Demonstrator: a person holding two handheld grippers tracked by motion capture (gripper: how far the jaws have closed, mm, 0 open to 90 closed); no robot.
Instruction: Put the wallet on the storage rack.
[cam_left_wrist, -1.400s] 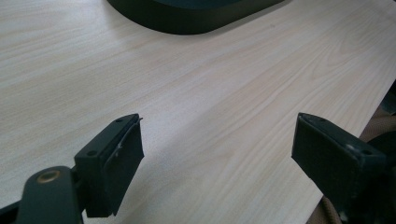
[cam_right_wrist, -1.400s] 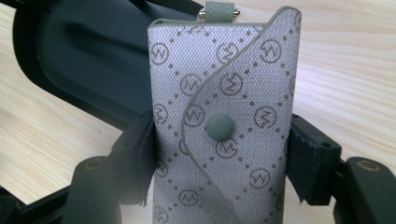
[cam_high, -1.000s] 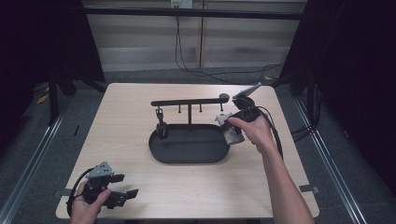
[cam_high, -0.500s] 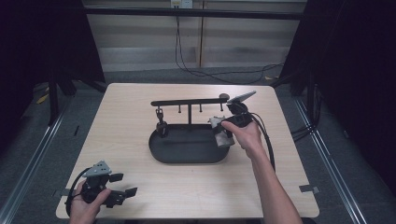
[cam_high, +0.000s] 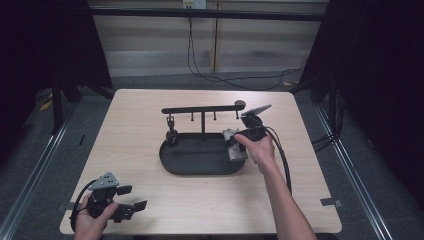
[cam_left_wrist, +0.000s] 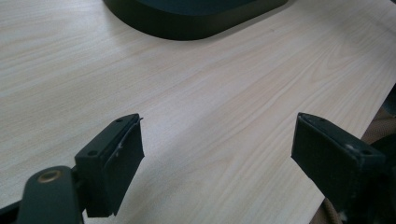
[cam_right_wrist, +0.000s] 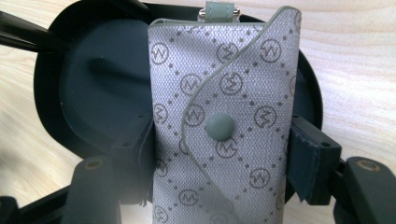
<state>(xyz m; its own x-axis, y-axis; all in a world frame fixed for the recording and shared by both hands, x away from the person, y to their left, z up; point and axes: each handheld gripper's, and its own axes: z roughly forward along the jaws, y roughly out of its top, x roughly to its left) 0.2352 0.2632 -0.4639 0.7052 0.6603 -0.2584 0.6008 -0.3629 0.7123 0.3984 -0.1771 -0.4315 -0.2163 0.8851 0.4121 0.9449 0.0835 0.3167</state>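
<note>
Pinching the grey monogrammed fabric key pouch (cam_right_wrist: 224, 126), the right gripper (cam_high: 239, 145) has sunk toward three o'clock of the black oval tray (cam_high: 200, 167), likely to lay it down, while the left gripper (cam_high: 131, 198) idles, spread and empty.

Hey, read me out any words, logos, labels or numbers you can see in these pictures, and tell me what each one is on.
"M" inside a circle, or perhaps "W": a monogram repeated across the grey key pouch held in the right gripper.
No other words, labels or numbers can be read on the black tray, its hook rack or the table.
</note>
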